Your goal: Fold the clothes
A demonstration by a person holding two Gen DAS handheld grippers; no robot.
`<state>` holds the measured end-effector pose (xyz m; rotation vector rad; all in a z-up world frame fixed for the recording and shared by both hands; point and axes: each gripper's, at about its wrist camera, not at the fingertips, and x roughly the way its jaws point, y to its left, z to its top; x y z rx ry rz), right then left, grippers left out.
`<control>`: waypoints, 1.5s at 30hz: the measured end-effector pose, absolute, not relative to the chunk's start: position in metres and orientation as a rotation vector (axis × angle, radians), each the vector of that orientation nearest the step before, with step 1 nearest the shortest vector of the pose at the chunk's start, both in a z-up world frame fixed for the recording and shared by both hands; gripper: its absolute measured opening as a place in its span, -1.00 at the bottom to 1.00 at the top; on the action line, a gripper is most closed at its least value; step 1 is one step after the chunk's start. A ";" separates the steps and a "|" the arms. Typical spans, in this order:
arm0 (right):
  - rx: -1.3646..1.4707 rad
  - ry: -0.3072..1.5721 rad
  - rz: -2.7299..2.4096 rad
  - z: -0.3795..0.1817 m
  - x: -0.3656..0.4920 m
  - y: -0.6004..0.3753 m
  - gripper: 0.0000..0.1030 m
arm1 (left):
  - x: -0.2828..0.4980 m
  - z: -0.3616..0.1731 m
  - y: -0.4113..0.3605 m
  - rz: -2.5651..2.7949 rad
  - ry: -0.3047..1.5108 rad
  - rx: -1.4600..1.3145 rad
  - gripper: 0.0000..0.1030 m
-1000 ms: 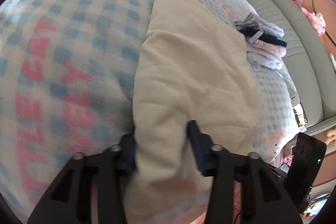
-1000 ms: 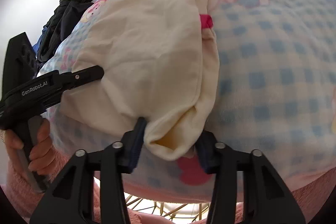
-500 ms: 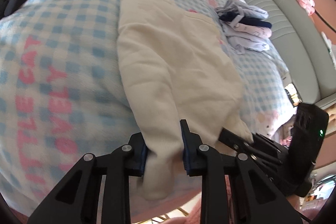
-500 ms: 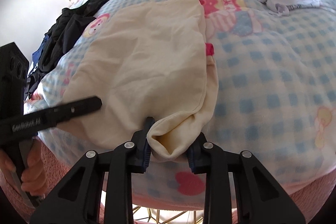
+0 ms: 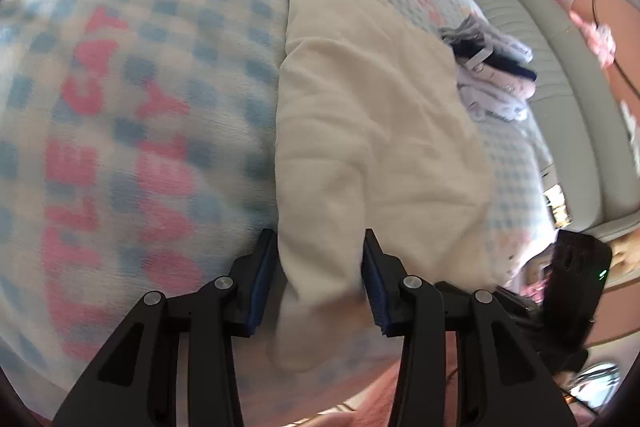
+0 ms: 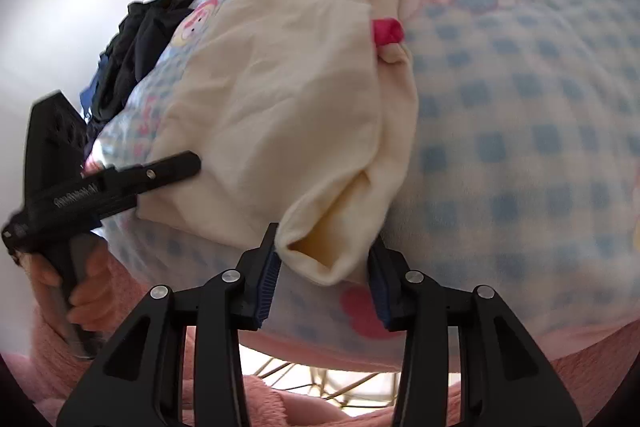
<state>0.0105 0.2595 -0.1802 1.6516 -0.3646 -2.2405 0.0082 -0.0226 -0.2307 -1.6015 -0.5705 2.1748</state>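
A cream garment (image 5: pixel 372 131) lies flat on the blue-checked blanket (image 5: pixel 140 107), its near end towards me. My left gripper (image 5: pixel 318 259) straddles the garment's near left corner; its jaws are opening and the cloth sits loosely between the pads. My right gripper (image 6: pixel 324 255) straddles the near right corner, where the cream garment (image 6: pixel 288 99) ends in a folded cuff. These jaws are opening too, with the cuff between them. The left gripper (image 6: pixel 168 167) also shows in the right wrist view, held by a hand (image 6: pixel 84 291).
A stack of folded clothes (image 5: pixel 492 75) sits on the bed beyond the garment. Dark clothes (image 6: pixel 152 31) are heaped at the far left. A grey padded headboard (image 5: pixel 560 87) runs along the right. The bed's edge and a pink fuzzy sleeve (image 6: pixel 280 403) lie just below the grippers.
Half a second ago both grippers pinched the garment's near corners tightly. Now both pairs of jaws stand wider, and the cloth has slackened between them.
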 end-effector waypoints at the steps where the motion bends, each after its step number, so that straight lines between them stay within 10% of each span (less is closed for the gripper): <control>1: 1.645 -0.370 -2.259 -0.178 0.010 0.261 -0.20 | 0.009 -0.229 -0.021 2.188 -0.531 -1.602 -0.13; 24: 1.643 -0.430 -2.319 -0.168 0.016 0.278 -0.07 | 0.007 -0.233 -0.037 2.080 -0.677 -1.545 0.00; 34: 1.680 -0.751 -2.105 -0.203 -0.002 0.277 0.11 | -0.007 -0.239 -0.016 2.014 -0.653 -1.558 0.05; 45: 1.617 -0.798 -2.184 -0.187 -0.003 0.279 0.11 | -0.002 -0.231 -0.016 2.037 -0.612 -1.504 -0.18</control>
